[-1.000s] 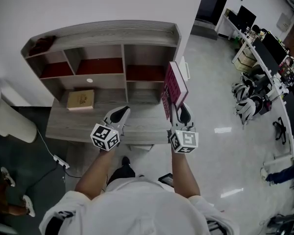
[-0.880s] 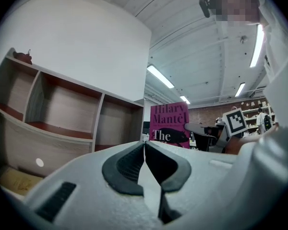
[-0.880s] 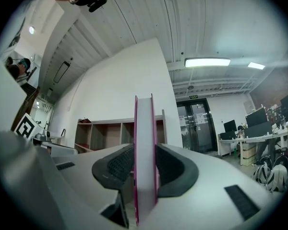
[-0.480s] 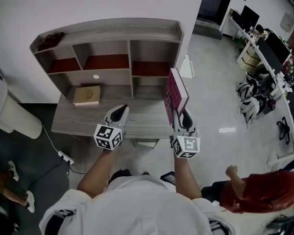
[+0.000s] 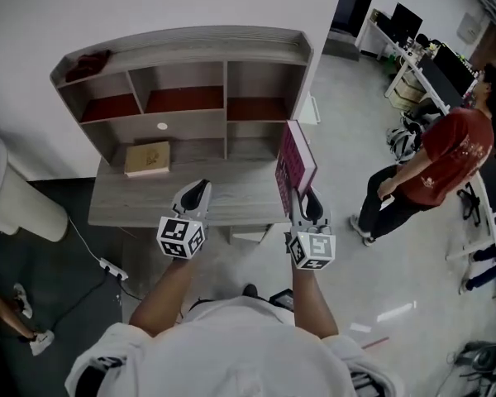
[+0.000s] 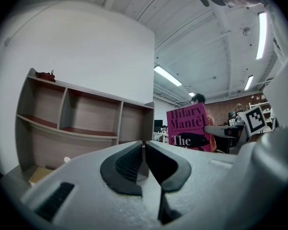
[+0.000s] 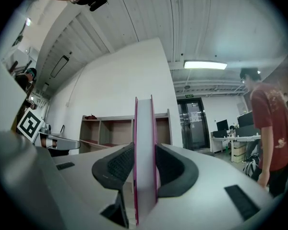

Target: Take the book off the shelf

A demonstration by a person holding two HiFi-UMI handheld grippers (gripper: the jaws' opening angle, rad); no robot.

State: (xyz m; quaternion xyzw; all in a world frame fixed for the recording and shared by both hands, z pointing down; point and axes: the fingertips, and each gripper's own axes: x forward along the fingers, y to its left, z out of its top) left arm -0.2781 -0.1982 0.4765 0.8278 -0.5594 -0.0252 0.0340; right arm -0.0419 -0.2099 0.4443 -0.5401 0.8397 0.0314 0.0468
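The book (image 5: 296, 157), a hardback with a magenta cover, is clear of the shelf unit (image 5: 182, 41). It stands upright in the air over the right front corner of the desk (image 5: 140, 205), in front of the rightmost compartment. Its page edge faces the person and the author's name shows on the cover in the left gripper view. The right gripper (image 5: 306, 201) clamps it near the bottom, one ribbed pad pressed flat against each cover. The left gripper (image 5: 195, 193) hovers above the front edge of the desk near the middle, well apart from the book; its jaws are closed, tips together, with nothing between them.

A flat tan box (image 5: 146, 157) lies on the desk toward the back left, under the shelf compartments. A small dark red thing (image 5: 89, 57) sits at the left end of the shelf unit's top board. A person in a red shirt (image 5: 443, 147) stands on the floor off the desk's right side.
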